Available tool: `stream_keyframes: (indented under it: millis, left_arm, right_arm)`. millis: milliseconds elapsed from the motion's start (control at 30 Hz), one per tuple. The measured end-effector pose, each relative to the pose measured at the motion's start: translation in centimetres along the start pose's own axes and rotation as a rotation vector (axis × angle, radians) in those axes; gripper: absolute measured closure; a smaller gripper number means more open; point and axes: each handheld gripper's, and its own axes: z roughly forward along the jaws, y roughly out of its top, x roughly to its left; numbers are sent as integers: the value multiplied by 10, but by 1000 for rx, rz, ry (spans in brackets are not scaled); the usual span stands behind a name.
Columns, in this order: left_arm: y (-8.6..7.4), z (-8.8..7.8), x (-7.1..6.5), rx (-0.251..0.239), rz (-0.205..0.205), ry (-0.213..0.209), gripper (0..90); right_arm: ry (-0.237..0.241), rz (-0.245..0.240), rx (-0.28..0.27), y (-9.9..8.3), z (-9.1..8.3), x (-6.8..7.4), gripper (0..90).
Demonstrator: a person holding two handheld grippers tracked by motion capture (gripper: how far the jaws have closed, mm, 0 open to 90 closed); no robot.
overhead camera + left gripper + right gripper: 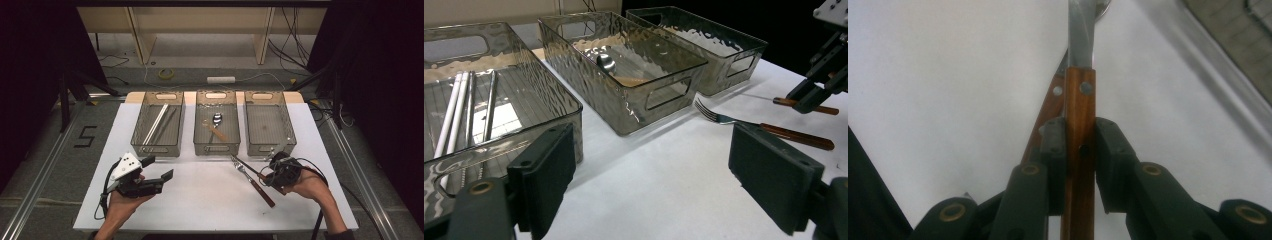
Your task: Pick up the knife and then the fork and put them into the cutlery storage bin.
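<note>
Clamping a wooden-handled utensil point(1080, 125) between its black fingers point(1055, 150), the right gripper point(274, 172) sits near the front right of the white surface point(210, 200), just in front of the right-hand clear plastic bin point(268, 127). Its metal end (the tip is cut off in the right gripper view) points away from the gripper. A second piece, a metal fork with a brown wooden handle point(253, 180), lies flat on the surface directly beneath and beside the held one, its tines toward the middle clear plastic bin point(216, 125). That middle bin holds a metal spoon with a wooden handle point(216, 125). The left clear plastic bin point(159, 125) holds white and metal chopsticks point(156, 122) lying lengthwise. The left gripper point(155, 176) rests at the front left of the surface, its fingers point(546, 175) wide apart with nothing between them, facing the bins. Three bins stand side by side across the far half of the surface, between the grippers and the far edge.
</note>
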Motion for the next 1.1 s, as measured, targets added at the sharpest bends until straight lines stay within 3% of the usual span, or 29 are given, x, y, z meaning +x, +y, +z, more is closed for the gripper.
stream_keyframes:
  millis: [200, 533, 767, 1100]
  left_arm:
    - [0, 0, 0, -1, -1, 2, 186]
    - [0, 1, 1, -2, -1, 4, 186]
    - [0, 1, 1, -1, -4, 2, 186]
    - [0, 1, 1, -2, -2, 3, 185]
  right_arm:
    - [15, 19, -60, 1, -12, -6, 770]
    - [21, 30, -106, 9, -22, -18, 770]
    - [35, 79, -196, 25, -34, -32, 770]
    - [-13, 182, -270, 47, -47, -56, 769]
